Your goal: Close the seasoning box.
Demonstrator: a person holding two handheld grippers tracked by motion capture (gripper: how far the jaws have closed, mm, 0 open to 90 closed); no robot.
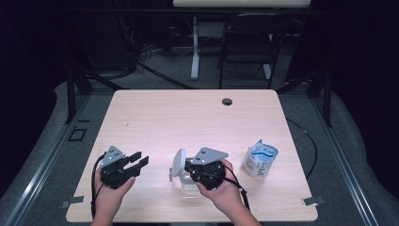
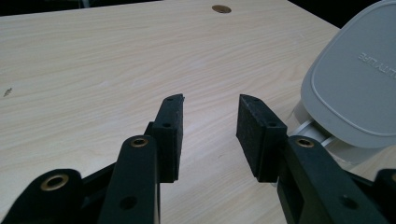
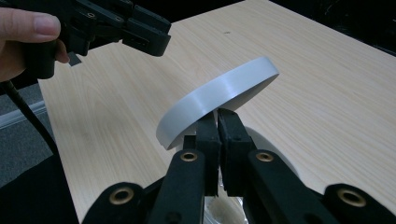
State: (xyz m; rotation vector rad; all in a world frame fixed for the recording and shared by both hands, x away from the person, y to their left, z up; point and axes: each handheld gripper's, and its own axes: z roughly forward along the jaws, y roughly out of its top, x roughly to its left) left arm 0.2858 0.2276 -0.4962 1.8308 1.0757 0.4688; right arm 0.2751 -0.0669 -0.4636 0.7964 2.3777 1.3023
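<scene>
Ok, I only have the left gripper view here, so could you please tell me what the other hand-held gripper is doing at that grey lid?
Observer: The right hand-held gripper has its jaws closed together just under the grey lid, which stands tilted open. I cannot tell whether they are pinching anything.
Operator: Thank you. What is beneath the lid?
Observer: A clear container sits on the table under that gripper.
Operator: Is anything else nearby?
Observer: A blue-and-white pouch stands on the table beyond the right hand, apart from it.
</scene>
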